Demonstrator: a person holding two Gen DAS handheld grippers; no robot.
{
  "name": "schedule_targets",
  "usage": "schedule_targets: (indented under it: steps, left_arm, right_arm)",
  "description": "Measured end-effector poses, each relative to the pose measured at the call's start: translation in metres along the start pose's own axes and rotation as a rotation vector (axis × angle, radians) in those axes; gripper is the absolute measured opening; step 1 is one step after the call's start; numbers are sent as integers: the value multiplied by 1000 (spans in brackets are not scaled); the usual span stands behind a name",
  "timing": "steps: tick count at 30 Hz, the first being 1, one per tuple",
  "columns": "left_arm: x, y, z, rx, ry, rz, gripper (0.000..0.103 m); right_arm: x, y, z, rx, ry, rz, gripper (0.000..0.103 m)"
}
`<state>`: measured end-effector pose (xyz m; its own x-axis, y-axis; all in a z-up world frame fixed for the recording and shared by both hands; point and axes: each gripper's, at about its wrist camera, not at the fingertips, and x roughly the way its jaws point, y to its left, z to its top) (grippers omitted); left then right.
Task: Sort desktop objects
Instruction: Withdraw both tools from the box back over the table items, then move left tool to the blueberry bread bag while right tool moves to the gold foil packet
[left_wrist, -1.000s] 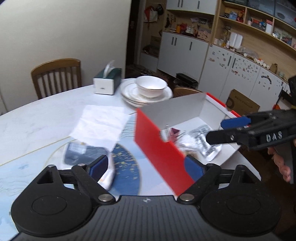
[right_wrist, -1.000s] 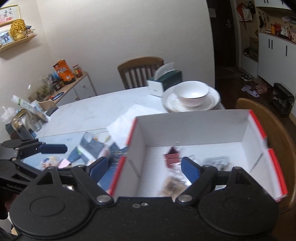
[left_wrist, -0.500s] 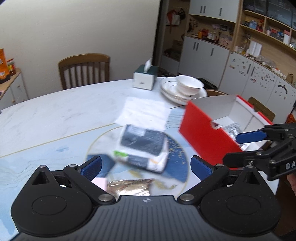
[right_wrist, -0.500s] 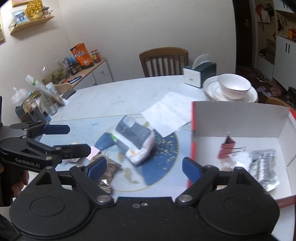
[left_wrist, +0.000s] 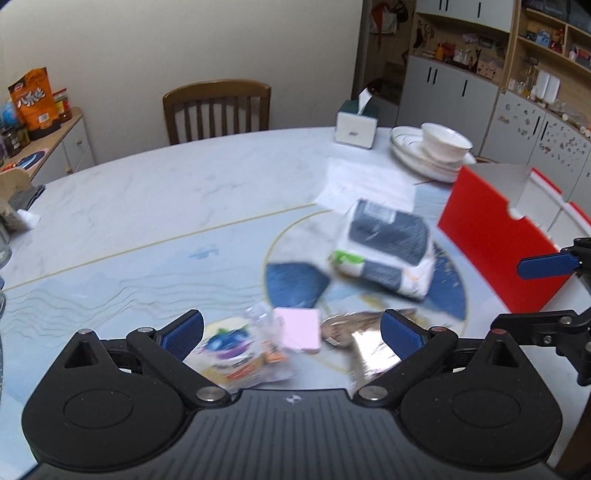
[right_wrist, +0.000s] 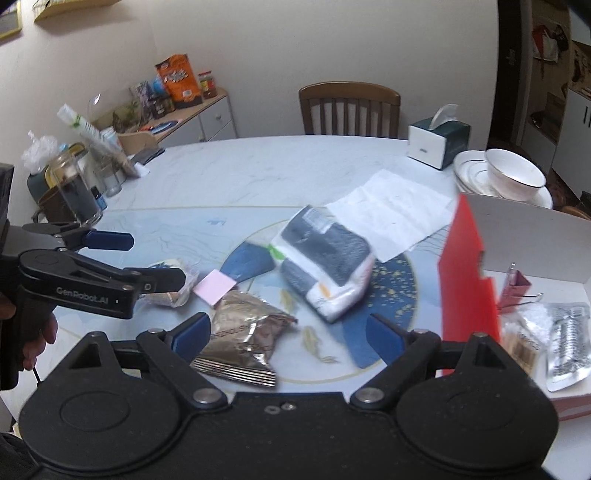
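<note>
Both grippers are empty with jaws spread wide. The left gripper (left_wrist: 291, 332) hangs over the near cluster of loose items; the right gripper (right_wrist: 288, 332) hangs over the foil bag (right_wrist: 243, 339), its jaws straddling the bag's width without touching it. In my judgement, each is lining up for its next pick.

Landmark: the box (right_wrist: 465, 273), red outside, white inside, open-topped, at the surface's right edge.
- Inside the box: a red clip (right_wrist: 515, 286), a silver blister pack (right_wrist: 567, 343) and small clear packets. These appear already sorted.
- Just left of the box: a large dark-and-white pack (right_wrist: 325, 262), lying tilted on the blue medallion of the surface (left_wrist: 147, 206).
- Further left: the foil bag, then a pink pad (right_wrist: 215, 287), then a clear snack packet (left_wrist: 236, 350) partly under the left gripper's fingers (right_wrist: 110, 240).
- Behind the box: stacked plates with a bowl (right_wrist: 513, 177), a tissue box (right_wrist: 437, 142) and a white paper sheet (right_wrist: 391, 210). Whether these are part of the sort cannot be told.

The box is judged the collection point, set at the right so either gripper can reach it. About four items remain outside it.

The surface is a round marble-look top with a printed blue design, and jars stand at its far left edge. Beyond it are a wooden chair (left_wrist: 218, 107) against a plain wall, a side cabinet with snack bags at left, and grey cupboards and open shelving at right. Both views are motion-blurred near the items, so the labels are unreadable.
</note>
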<state>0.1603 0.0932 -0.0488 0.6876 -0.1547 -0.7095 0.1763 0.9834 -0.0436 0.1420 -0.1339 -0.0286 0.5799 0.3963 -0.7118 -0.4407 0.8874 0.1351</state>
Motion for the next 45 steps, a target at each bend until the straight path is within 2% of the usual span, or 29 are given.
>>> schedule_targets:
  steps: [13,24,40,45]
  left_arm:
    - [29,35,-5,-59,71,53,102]
    - [52,47,-6,-73,125,66,102]
    - [67,56,-14,-113,180,28,102]
    - [68,56,-15,-121,181,5,100]
  right_arm:
    - [41,42,4,-34,67,11,91]
    - [76,54,2,-29,137,-19,91]
    - [109,50,1,12,203,-56,89]
    - [113,48,1,13,211,-62,81]
